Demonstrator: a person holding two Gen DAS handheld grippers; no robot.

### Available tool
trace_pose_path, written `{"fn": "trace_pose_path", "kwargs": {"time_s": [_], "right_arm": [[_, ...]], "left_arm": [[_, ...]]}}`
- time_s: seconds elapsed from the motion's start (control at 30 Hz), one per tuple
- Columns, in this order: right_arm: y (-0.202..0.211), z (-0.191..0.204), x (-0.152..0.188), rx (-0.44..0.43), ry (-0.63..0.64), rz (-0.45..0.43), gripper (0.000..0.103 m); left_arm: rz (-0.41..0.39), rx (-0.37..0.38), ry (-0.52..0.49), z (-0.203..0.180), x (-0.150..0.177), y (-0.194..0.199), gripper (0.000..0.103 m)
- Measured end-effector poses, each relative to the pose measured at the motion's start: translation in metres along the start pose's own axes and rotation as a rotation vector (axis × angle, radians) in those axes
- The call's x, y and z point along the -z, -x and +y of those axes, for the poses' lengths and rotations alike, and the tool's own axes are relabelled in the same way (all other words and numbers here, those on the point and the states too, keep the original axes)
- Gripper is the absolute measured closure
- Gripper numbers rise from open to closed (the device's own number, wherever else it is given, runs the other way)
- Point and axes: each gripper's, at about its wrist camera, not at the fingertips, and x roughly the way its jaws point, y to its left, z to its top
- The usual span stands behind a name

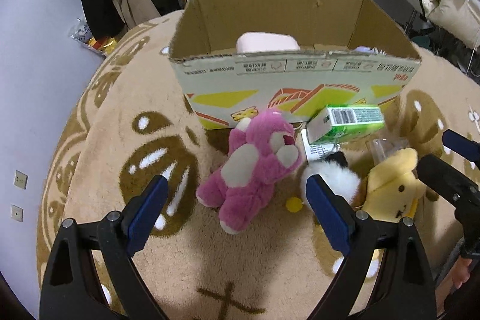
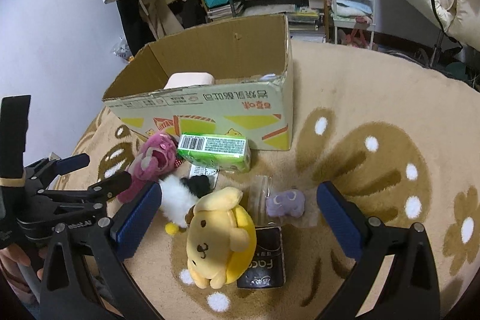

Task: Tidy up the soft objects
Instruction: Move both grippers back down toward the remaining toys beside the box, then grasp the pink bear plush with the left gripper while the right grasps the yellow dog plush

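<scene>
The pink plush bear (image 1: pixel 255 167) lies on the rug (image 1: pixel 99 140) between the wide-apart fingers of the left gripper (image 1: pixel 237 188) — untouched, just before the cardboard box (image 1: pixel 294 80), which holds a pale pink cushion (image 1: pixel 267 42); the right gripper (image 2: pixel 240 194) gapes over the yellow plush dog (image 2: pixel 216 236).

Patterned tan rug (image 2: pixel 345 98) carries cardboard box (image 2: pixel 210 110), plush toys (image 2: pixel 216 233), packets (image 2: pixel 214 152).

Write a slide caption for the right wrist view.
Open right tongs above a yellow dog plush, with a cardboard box behind on the beige rug.
</scene>
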Motion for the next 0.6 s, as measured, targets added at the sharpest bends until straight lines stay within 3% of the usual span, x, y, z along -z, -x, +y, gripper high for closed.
{"fn": "trace_pose_path", "kwargs": {"time_s": [0.6], "right_arm": [[-0.036,0.001,0.018,0.001,-0.002,0.174,0.003]], "left_arm": [[0.138,-0.007,0.013,-0.004,-0.003,-0.049,0.011]]}}
